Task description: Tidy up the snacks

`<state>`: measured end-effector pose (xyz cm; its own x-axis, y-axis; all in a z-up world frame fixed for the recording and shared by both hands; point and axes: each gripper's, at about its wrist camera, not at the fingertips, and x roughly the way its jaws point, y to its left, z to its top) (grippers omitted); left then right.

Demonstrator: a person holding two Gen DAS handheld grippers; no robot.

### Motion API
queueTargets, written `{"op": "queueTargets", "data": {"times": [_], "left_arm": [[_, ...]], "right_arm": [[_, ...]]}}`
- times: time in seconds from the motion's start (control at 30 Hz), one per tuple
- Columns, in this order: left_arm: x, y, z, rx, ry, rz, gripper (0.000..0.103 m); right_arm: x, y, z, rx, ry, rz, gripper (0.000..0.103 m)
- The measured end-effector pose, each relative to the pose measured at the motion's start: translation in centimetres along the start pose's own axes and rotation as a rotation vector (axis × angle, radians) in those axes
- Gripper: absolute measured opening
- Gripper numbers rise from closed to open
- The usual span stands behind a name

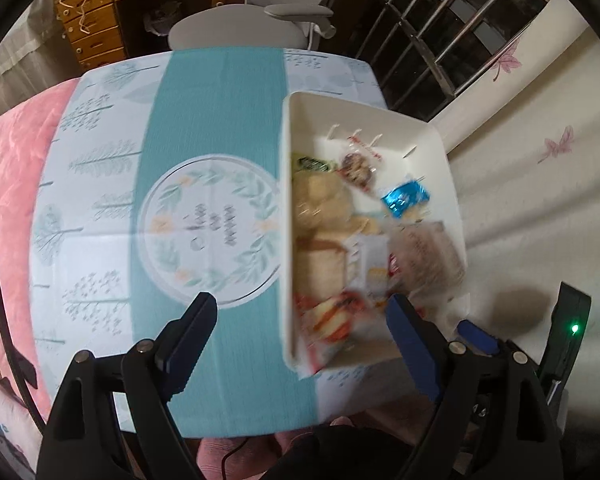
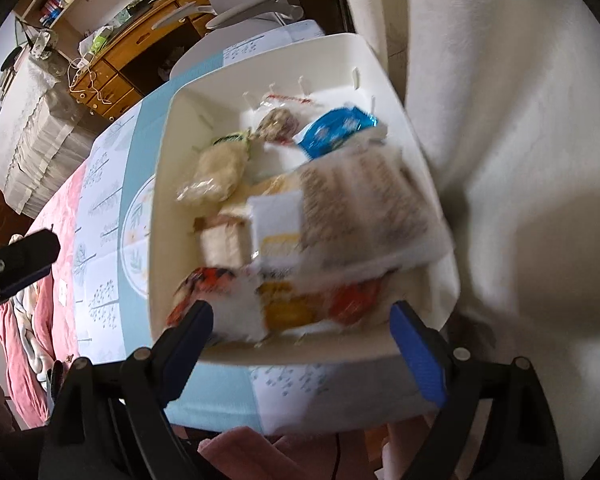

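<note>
the snacks [image 2: 284, 208] lay heaped in a white plastic bin [image 2: 168, 184] at the right edge of the table [image 1: 100, 208], beside the wall [image 2: 520, 120]. we judged they were gathered there to be sorted, since crinkly clear bags, a shiny blue packet [image 2: 336, 132], a pale box and red-orange wrappers overlapped without order. the bin was smooth, with rounded corners and small slots in its far wall. we held the right gripper [image 2: 300, 328] spread wide over the bin's near rim, grasping nothing. the left gripper [image 1: 300, 320] hovered released too, above the teal leaf-printed cloth.
</note>
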<state>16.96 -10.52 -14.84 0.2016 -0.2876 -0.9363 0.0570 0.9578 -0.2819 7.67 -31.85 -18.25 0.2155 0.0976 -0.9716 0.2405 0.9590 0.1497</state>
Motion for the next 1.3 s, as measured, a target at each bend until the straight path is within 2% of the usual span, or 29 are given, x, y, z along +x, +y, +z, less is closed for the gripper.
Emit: {"op": "queueTargets", "data": {"times": [0.27, 0.47, 0.57, 0.73, 0.87, 0.9, 0.97, 1.03, 1.3], "left_arm": [[-4.7, 7.4, -6.6, -0.02, -0.052, 0.028, 0.086], [-8.3, 10.7, -10.6, -0.001, -0.077, 0.046, 0.088], [-9.9, 10.6, -11.2, 0.006, -0.096, 0.043, 0.088], [-13.0, 9.4, -11.5, 0.017, -0.203, 0.114, 0.095], [-14.0, 8.5, -11.5, 0.014, -0.223, 0.113, 0.098], [-14.0, 8.3, -11.6, 0.015, -0.232, 0.124, 0.102], [-13.5, 7.8, -11.7, 0.016, -0.222, 0.133, 0.103], [-12.9, 7.3, -11.8, 0.019, -0.209, 0.131, 0.103], [-11.6, 6.0, -12.0, 0.017, -0.24, 0.193, 0.103]], "right_arm": [[-1.5, 6.6, -5.8, -0.053, 0.033, -0.066, 0.09], [-4.2, 10.6, -9.9, -0.074, 0.024, -0.052, 0.09], [-5.9, 12.5, -11.1, -0.117, 0.018, -0.047, 0.09], [-9.5, 14.4, -11.4, -0.181, -0.049, -0.032, 0.093], [-11.9, 14.5, -11.2, -0.186, -0.092, -0.05, 0.095], [-12.4, 14.4, -11.2, -0.189, -0.11, -0.059, 0.097], [-12.8, 14.4, -11.4, -0.2, -0.141, -0.094, 0.1], [-12.7, 14.0, -11.4, -0.195, -0.132, -0.096, 0.102], [-12.3, 12.8, -11.3, -0.191, -0.157, -0.101, 0.103]]}}
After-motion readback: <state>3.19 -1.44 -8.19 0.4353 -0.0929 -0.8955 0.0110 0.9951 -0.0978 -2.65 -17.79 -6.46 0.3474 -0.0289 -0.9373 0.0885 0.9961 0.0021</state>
